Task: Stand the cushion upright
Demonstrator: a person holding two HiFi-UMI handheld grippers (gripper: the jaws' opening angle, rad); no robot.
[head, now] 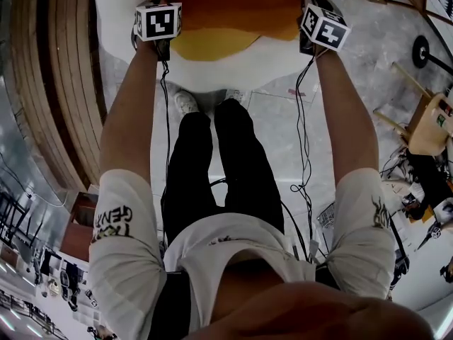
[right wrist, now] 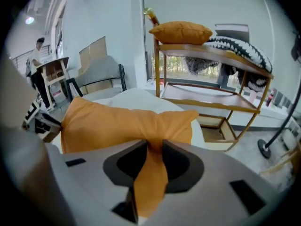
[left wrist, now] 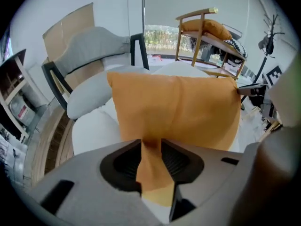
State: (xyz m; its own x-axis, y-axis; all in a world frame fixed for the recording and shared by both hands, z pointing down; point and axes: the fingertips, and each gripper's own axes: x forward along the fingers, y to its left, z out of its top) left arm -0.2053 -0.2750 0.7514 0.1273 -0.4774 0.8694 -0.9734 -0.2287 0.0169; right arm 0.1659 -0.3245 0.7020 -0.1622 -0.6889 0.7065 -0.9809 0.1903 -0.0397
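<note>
Orange fabric cushion (head: pixel 233 9) lies at the top centre of the head view on a white padded seat (head: pixel 212 73), its near edge running between the two claws. In the left gripper view, the left gripper (left wrist: pixel 151 145) pinches a fold of that edge at lower centre, fabric filling the gap between its jaws. In the right gripper view, the right gripper (right wrist: pixel 153 147) likewise clamps a bunched corner, and the cushion stretches away to the left of frame. Bare white seat shows beside the cushion at left in the left gripper view. Farther off, a grey chair with a dark frame (left wrist: pixel 89 46) stands at upper left. A wooden shelf rack (right wrist: pixel 211 102) stands at the upper right of the right gripper view, grey floor (right wrist: pixel 254 135) open before it.
</note>
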